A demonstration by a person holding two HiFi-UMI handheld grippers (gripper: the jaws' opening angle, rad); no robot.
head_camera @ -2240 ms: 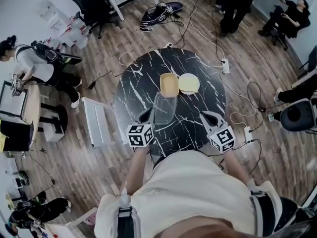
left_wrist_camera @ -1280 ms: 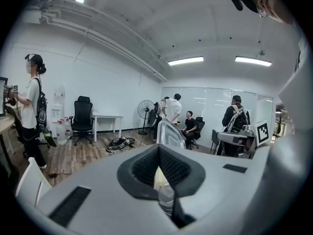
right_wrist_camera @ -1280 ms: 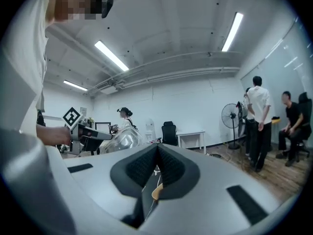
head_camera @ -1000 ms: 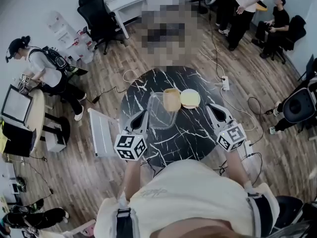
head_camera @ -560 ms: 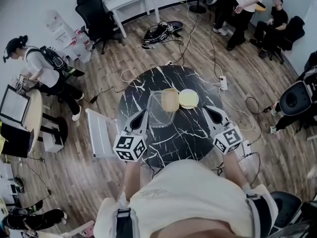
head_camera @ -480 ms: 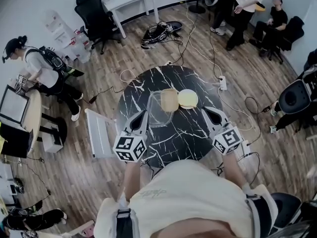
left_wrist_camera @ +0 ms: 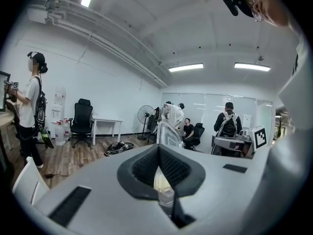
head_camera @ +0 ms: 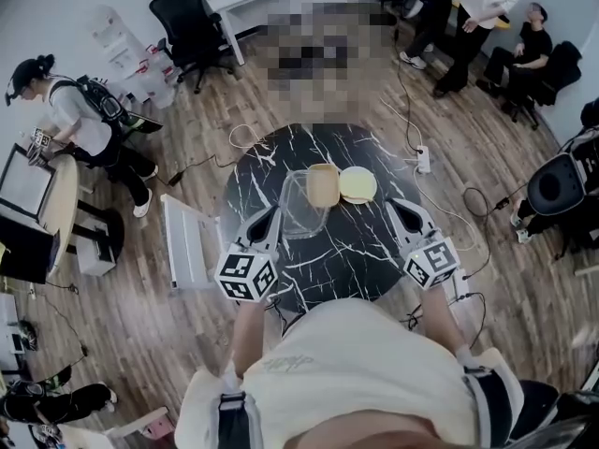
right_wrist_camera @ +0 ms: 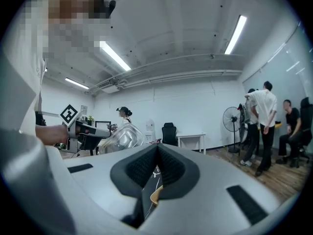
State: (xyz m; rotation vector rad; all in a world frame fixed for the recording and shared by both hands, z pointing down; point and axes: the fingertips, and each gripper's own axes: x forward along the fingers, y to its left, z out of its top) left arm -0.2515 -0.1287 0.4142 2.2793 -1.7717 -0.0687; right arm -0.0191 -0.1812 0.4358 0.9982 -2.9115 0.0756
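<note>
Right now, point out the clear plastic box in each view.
Head view: clear plastic box at centre, in the left hand-held gripper.
Left gripper view: centre, box rising from between the jaws.
Right gripper view: box left of centre.
Shared landmark: black office chair.

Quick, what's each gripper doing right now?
Left gripper: closed on the clear container.
Right gripper: closed, nothing between its fingers.

The room is brightly and evenly lit by ceiling strip lights [right_wrist_camera: 236, 33]. Edges are bent by fisheye distortion, and the gripper views' corners are blackened.
</note>
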